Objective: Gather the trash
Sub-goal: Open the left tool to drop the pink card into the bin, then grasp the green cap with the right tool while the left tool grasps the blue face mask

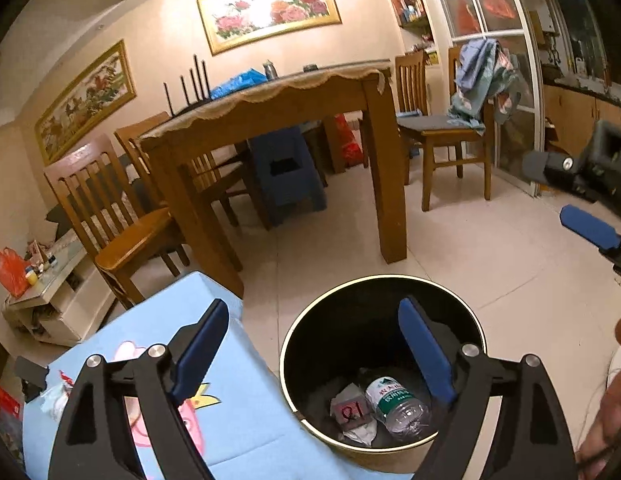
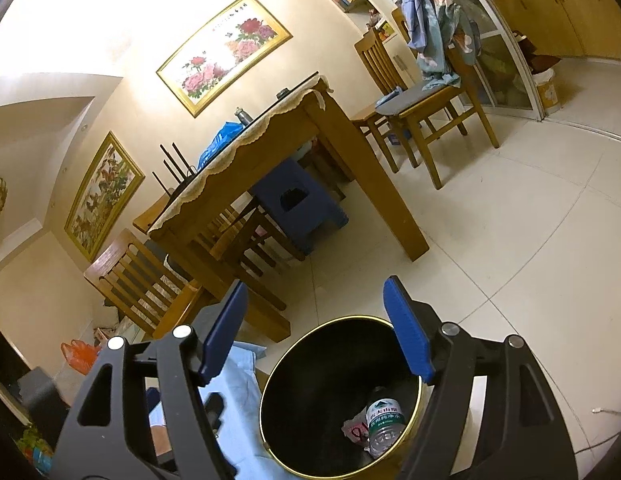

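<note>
A: Status? Both tools look empty.

B: Confirmed. Left gripper [image 1: 314,344] has its jaws spread wide, nothing between the pads. Right gripper [image 2: 316,328] likewise, parted and empty. Plastic bottle [image 1: 398,408] and crumpled wrapper [image 1: 352,414] lie at the bottom of the bin [image 1: 384,280], touching each other.

A: Anything left to collect?

B: Possibly a crumpled scrap [image 1: 56,398] on the blue cloth [image 1: 246,432], left of the bin. Too blurred to be sure.

A: Risks?

B: The bin stands right against the cloth edge. A low left-hand swing toward the scrap could clip the rim and tip it. Thin scrap may also slip from wide pads or snag the cloth.
</note>
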`<state>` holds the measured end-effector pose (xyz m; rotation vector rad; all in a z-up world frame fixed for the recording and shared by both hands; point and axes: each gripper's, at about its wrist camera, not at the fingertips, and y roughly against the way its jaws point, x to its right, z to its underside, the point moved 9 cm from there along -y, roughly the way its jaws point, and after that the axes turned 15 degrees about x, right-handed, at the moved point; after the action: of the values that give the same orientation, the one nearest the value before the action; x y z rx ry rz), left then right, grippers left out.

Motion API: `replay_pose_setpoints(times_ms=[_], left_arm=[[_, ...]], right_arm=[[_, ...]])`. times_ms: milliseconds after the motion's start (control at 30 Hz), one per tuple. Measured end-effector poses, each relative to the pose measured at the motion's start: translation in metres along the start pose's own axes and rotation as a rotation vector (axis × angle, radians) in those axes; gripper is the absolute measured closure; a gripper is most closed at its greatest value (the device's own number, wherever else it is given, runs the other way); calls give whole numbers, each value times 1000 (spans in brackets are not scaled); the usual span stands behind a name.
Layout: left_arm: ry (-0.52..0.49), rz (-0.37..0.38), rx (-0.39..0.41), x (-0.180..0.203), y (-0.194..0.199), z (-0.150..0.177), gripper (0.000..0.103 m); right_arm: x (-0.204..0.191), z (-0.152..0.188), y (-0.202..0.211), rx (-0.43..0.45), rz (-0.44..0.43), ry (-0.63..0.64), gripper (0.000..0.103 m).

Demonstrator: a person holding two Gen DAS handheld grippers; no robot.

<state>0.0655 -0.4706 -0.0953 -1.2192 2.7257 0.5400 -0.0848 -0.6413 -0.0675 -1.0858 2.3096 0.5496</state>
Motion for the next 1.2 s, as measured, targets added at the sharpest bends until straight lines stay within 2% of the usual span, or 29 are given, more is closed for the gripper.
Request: replay_pose_setpoints(times_ms=[267,367,467,567,667,733,767,833,933,1067,1133,1200], left_arm=[[62,-51,26,-33,29,-9,12],[79,-89,17,-55,40,-4,7],[122,-130,-9,-88,55,12,7],[163,-218,-59,-145,78,44,7],[222,-330,-101,-211,107,76,7],[264,-432,-132,-267,134,105,7],[273,-472,-143,-286,144,116,7],[292,-590,-185,-336,170,149,7],[364,-695,-231,-388,205,190,7],[433,-728,-234,-420,233,215,7],[437,-728,-218,-425,237,217,7],[432,-723,-197,-427,239,218,7]], right_arm=[[-29,9,-1,-9,-22,76,30],[-54,16,1,2,-35,163,28],[-88,37,2,-14,-60,302,22],[-136,83,1,-90,-135,471,21],[-186,140,8,-180,-261,592,21],[-217,181,18,-258,-354,625,21],[-235,210,25,-327,-421,628,22],[-259,254,35,-410,-480,660,23],[-291,310,48,-510,-545,715,26],[-326,359,63,-596,-621,737,28],[-350,381,74,-660,-693,706,29],[-359,397,79,-672,-712,734,31]])
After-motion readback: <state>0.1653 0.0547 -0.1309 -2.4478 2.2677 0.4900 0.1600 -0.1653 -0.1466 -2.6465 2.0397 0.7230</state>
